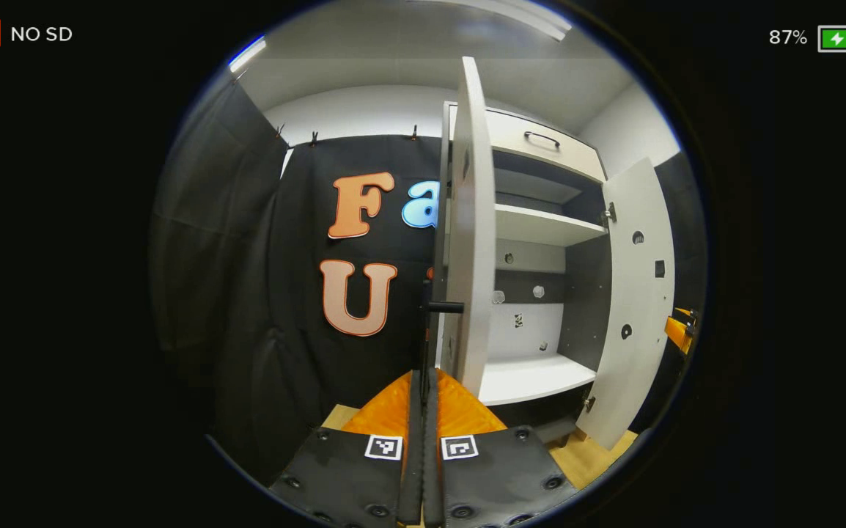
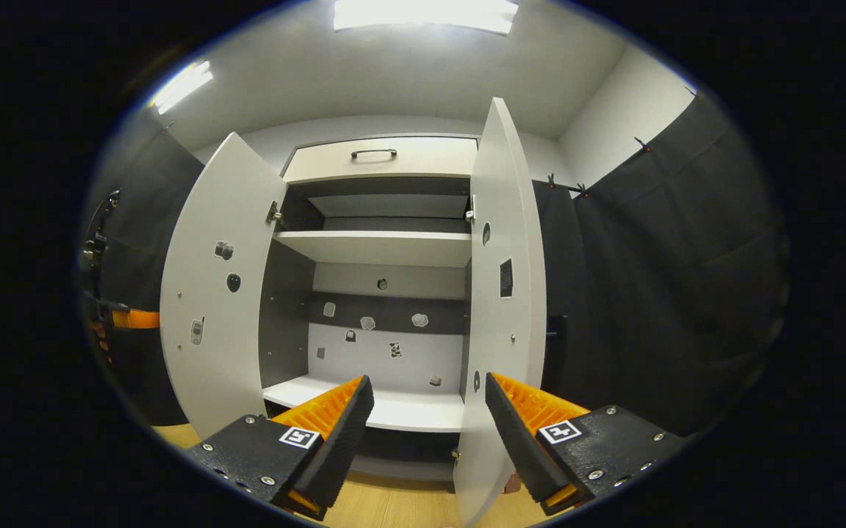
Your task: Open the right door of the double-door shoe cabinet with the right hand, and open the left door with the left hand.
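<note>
The shoe cabinet [image 2: 383,242] is seen standing against the far wall of the booth, with both doors swung outward and its shelves exposed. In the right gripper view the left door [image 2: 214,293] is opened wide to the left, while the right door [image 2: 500,293] is turned almost edge-on, just right of centre. A drawer front with a dark handle [image 2: 374,153] is seen above the open compartment, and a white shelf [image 2: 379,248] crosses the interior beneath it.

The right tongs [image 2: 423,411] are held spread apart, with nothing between the fingers. The lower edge of the right door is seen in the gap between them, closer to the finger on the right; whether it is touched cannot be told. The lowest white shelf [image 2: 394,411] is seen beyond the gap.

In the left gripper view the left tongs [image 1: 424,411] are pressed together at the centre bottom of the view, with the fingers nearly meeting. A dark bar handle [image 1: 443,307] on the outer face of the left door [image 1: 471,220] is seen directly above the fingertips, and a thin dark vertical piece appears to run from it down into the closed fingers; whether that piece is actually pinched cannot be told. The left door is seen nearly edge-on, just right of the tongs. Farther right, the right door [image 1: 632,293] stands open, and part of the other gripper [image 1: 679,330] is visible past its edge.

A wooden floor [image 2: 394,506] is seen beneath the cabinet.
</note>
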